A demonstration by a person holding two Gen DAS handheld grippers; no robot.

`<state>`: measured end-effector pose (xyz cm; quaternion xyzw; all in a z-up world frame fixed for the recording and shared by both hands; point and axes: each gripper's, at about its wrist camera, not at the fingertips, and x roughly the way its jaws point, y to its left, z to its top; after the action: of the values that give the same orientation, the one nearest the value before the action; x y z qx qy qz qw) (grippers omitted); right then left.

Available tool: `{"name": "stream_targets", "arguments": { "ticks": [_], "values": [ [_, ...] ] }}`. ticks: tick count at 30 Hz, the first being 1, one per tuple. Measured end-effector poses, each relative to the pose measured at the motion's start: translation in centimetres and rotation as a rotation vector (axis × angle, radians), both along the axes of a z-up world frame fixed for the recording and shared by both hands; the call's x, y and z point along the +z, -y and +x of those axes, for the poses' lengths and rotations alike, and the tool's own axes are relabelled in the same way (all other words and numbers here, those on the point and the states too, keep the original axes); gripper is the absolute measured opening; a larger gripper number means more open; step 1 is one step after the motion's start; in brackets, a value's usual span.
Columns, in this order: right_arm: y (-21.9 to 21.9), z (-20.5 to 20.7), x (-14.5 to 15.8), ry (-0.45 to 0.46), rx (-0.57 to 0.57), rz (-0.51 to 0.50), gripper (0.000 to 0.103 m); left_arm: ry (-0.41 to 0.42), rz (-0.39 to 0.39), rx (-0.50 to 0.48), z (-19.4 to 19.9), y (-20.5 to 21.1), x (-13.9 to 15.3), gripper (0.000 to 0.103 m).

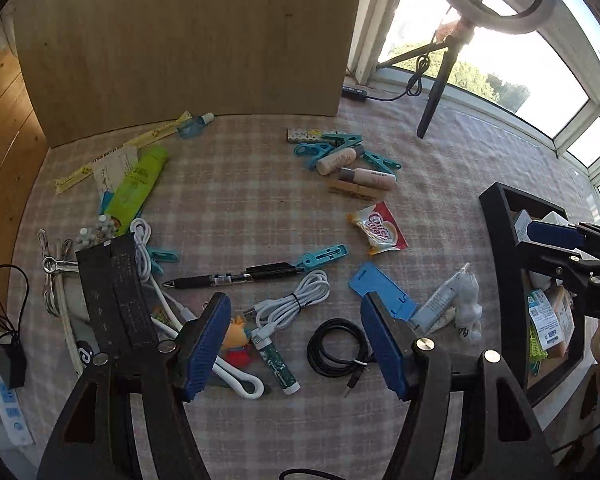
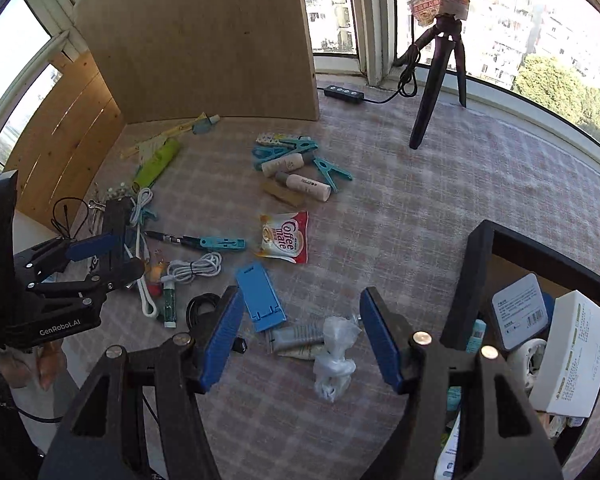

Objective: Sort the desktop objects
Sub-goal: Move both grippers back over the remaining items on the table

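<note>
Both left gripper (image 1: 296, 348) and right gripper (image 2: 302, 338) gape empty; black bin (image 2: 472, 276) cut off by the frame

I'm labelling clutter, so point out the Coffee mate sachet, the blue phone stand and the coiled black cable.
Coffee mate sachet (image 2: 285, 237), right wrist view, on its printed front.
Blue phone stand (image 2: 260, 296), right wrist view, on its flat panel.
Coiled black cable (image 1: 336, 347), left wrist view, on the coil's loop.

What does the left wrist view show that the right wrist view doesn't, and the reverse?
Only the left wrist view: a white power strip at the table's left edge. Only the right wrist view: the white box and the roll of tape inside the black bin. Both: the Coffee mate sachet, blue phone stand, black pen, and both grippers open and empty.
</note>
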<state>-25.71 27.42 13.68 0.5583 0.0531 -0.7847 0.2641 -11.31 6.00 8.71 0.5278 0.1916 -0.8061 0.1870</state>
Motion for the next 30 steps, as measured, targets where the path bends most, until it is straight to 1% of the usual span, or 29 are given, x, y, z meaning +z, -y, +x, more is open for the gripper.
{"name": "stream_targets", "arguments": {
  "ticks": [4, 5, 7, 8, 11, 13, 14, 16, 19, 21, 22, 24, 25, 28, 30],
  "values": [
    [5.3, 0.7, -0.6, -0.006, 0.108, 0.016, 0.06, 0.023, 0.008, 0.104, 3.5, 4.2, -1.0, 0.067],
    [6.5, 0.8, -0.8, -0.005, 0.139, 0.024, 0.06, 0.027, 0.014, 0.127, 4.3, 5.0, -1.2, 0.07],
    [9.0, 0.9, -1.4, 0.009, 0.21, 0.04, 0.06, 0.032, 0.022, 0.162, 5.5, 6.4, -1.6, 0.072],
    [10.2, 0.9, -1.7, 0.02, 0.243, 0.049, 0.06, 0.037, 0.027, 0.177, 6.0, 7.0, -1.8, 0.074],
    [13.3, 0.5, -3.0, 0.057, 0.323, 0.076, 0.06, 0.042, 0.055, 0.221, 7.3, 8.4, -2.3, 0.074],
    [14.6, 0.1, -3.8, 0.063, 0.344, 0.104, 0.059, 0.043, 0.077, 0.226, 7.7, 8.5, -2.6, 0.074],
    [15.1, -0.2, -4.2, 0.066, 0.352, 0.119, 0.059, 0.047, 0.076, 0.227, 7.8, 8.3, -2.8, 0.074],
    [16.0, -0.9, -5.2, 0.07, 0.368, 0.153, 0.058, 0.062, 0.085, 0.222, 7.6, 7.6, -3.2, 0.072],
    [16.5, -1.9, -6.9, 0.081, 0.407, 0.195, 0.053, 0.07, 0.137, 0.205, 6.7, 6.5, -4.1, 0.065],
    [16.3, -2.5, -7.7, 0.089, 0.43, 0.205, 0.052, 0.082, 0.139, 0.195, 5.7, 5.8, -4.6, 0.06],
    [16.1, -2.9, -8.0, 0.092, 0.435, 0.211, 0.052, 0.088, 0.134, 0.19, 5.1, 5.6, -4.8, 0.059],
    [15.3, -3.4, -8.6, 0.098, 0.444, 0.214, 0.05, 0.102, 0.135, 0.178, 3.7, 5.2, -5.3, 0.053],
    [14.9, -3.6, -8.8, 0.101, 0.452, 0.211, 0.049, 0.107, 0.141, 0.172, 3.0, 5.0, -5.5, 0.052],
    [14.1, -3.5, -9.4, 0.103, 0.495, 0.198, 0.049, 0.112, 0.188, 0.165, 0.9, 4.8, -6.3, 0.049],
    [14.1, -3.3, -9.9, 0.084, 0.526, 0.208, 0.049, 0.124, 0.222, 0.184, -0.1, 5.1, -7.1, 0.043]
  ]
}}
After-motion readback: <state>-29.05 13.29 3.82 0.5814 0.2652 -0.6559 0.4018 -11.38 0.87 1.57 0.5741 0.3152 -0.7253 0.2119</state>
